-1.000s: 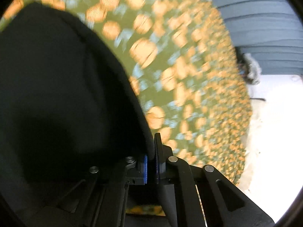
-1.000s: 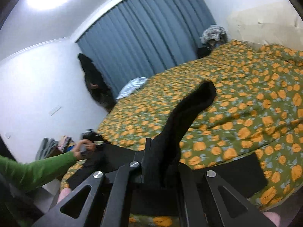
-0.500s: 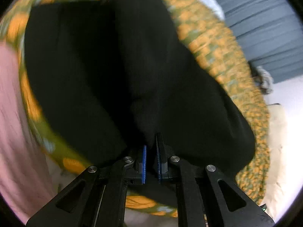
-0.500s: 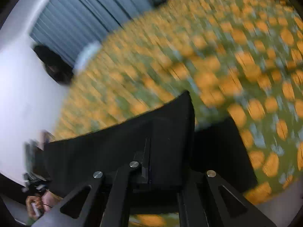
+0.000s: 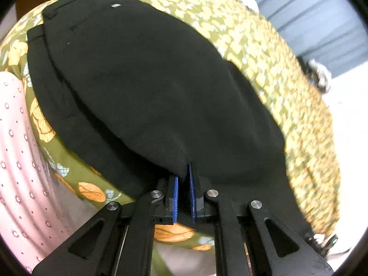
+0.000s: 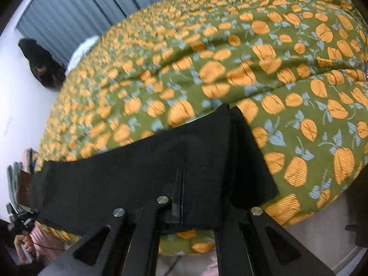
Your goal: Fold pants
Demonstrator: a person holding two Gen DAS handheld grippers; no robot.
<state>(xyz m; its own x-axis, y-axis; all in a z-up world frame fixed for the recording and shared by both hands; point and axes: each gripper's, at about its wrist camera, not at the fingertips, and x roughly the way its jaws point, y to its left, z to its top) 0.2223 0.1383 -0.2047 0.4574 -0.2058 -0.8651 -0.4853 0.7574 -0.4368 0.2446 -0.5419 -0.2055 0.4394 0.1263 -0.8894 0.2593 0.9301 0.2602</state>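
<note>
Pants (image 5: 147, 87) now lie flat across the near edge of the bed, black cloth over the green and orange bedspread (image 5: 271, 53); 1 s ago the right wrist view had a leg lifted up in the air, and half a sec ago both views were mid-swing and blurred. So the fold-over has just landed: in the left wrist view an upper layer sits on a lower one, w/ the lower layer's edge showing as a stepped border along the left side. In the right wrist view the pants (image 6: 142, 172) show a top layer ending at a straight edge and a second layer poking out beyond it to the right, so edges aren't quite flush. Left gripper (image 5: 183, 187) has its blue pads (image 5: 175, 197) a small gap apart, w/ the cloth edge tucked between them near the tips; looks like a loose pinch, poss. starting to let go, can't be sure. Right gripper (image 6: 181, 184) has its jaws pressed together w/ no visible gap, fabric draped over and round the fingers, so prob. clamped on the hem. Pink dotted fabric (image 5: 16, 151) hangs just beside the bed at left. Judging by this, one fold is down; next likely release, then smooth or fold again across the length. Risk: dragging the top layer off when pulling out.
</note>
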